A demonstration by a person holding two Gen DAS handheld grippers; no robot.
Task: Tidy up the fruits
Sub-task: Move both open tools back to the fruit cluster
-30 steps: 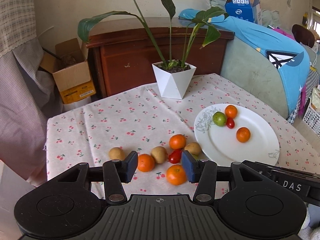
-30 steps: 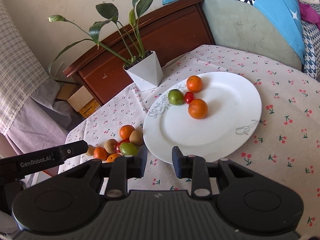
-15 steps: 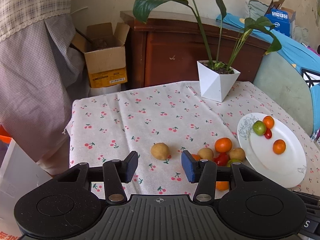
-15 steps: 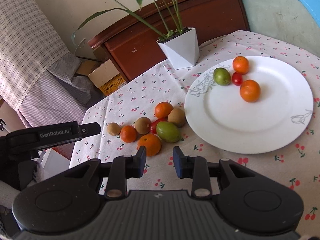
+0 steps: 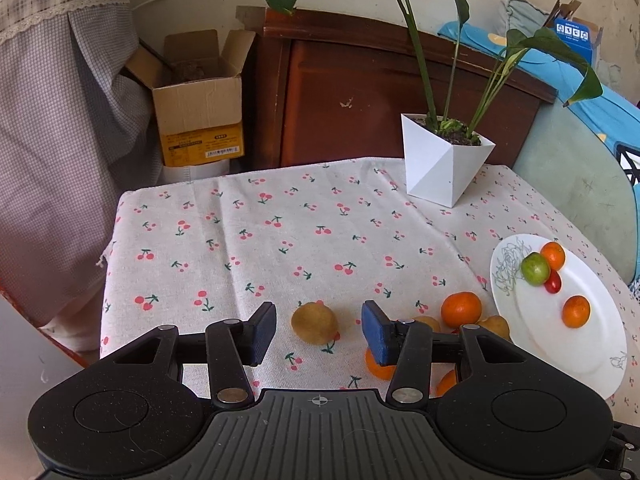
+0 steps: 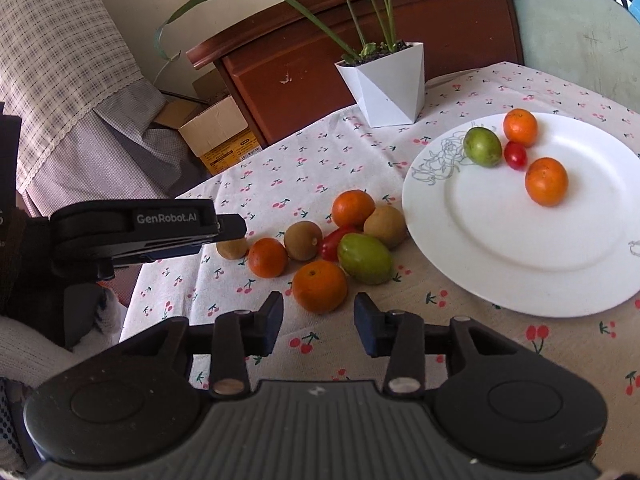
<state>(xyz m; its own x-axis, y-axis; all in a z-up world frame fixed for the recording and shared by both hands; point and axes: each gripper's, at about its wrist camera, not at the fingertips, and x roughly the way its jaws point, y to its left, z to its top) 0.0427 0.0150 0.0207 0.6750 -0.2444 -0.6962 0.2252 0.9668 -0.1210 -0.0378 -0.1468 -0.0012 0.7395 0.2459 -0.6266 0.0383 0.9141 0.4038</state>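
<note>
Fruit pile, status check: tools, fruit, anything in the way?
Left tool open, lined on lone kiwi. Right tool opening, empty, behind near orange. Four fruits on plate. Nothing in the way.

The left black plastic two-finger gripper (image 5: 319, 330) has dark blue pads, silver pivot screws, a ribbed body and white "GenRobot.AI" lettering, while the right black gripper's (image 6: 319, 326) pads look darker, perhaps black.

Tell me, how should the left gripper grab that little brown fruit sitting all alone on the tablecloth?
Probably around its widest middle, coming down from the near side. The brown fruit is small and round, apart from the pile, so both sides are free. The left gripper is open with the fruit lined up just ahead between its pads; pinch gently so it does not roll away.
</note>
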